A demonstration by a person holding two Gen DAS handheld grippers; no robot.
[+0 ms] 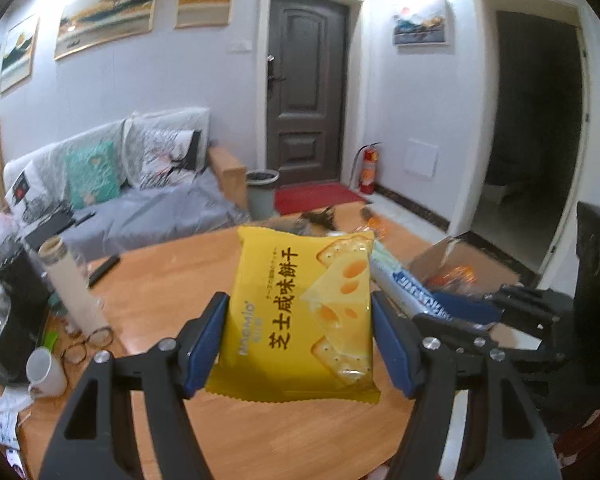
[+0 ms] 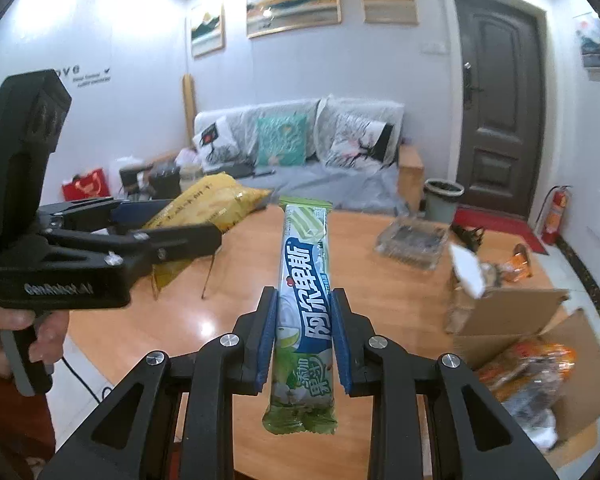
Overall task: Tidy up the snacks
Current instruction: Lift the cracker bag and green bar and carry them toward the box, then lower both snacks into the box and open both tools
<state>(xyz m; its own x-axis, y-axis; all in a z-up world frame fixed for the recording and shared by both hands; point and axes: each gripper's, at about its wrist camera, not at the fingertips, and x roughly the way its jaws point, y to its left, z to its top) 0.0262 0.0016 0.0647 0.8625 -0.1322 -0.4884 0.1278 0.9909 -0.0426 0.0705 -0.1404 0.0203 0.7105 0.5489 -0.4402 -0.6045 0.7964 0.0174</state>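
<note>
My left gripper (image 1: 300, 340) is shut on a yellow cheese cracker packet (image 1: 300, 316), held above the wooden table (image 1: 160, 292). The same packet shows in the right wrist view (image 2: 212, 208), at the left gripper's tips. My right gripper (image 2: 304, 336) is shut on a long green and blue candy stick packet (image 2: 304, 304), held above the table (image 2: 380, 292). That packet (image 1: 412, 284) and the right gripper also show at the right of the left wrist view.
An open cardboard box (image 2: 540, 344) with orange snack bags stands at the table's right side. A clear plastic tray (image 2: 412, 244) lies farther back. A white mug (image 1: 46, 372), glasses (image 1: 86, 346), a tall bottle (image 1: 72, 284) and a kettle sit at the left edge.
</note>
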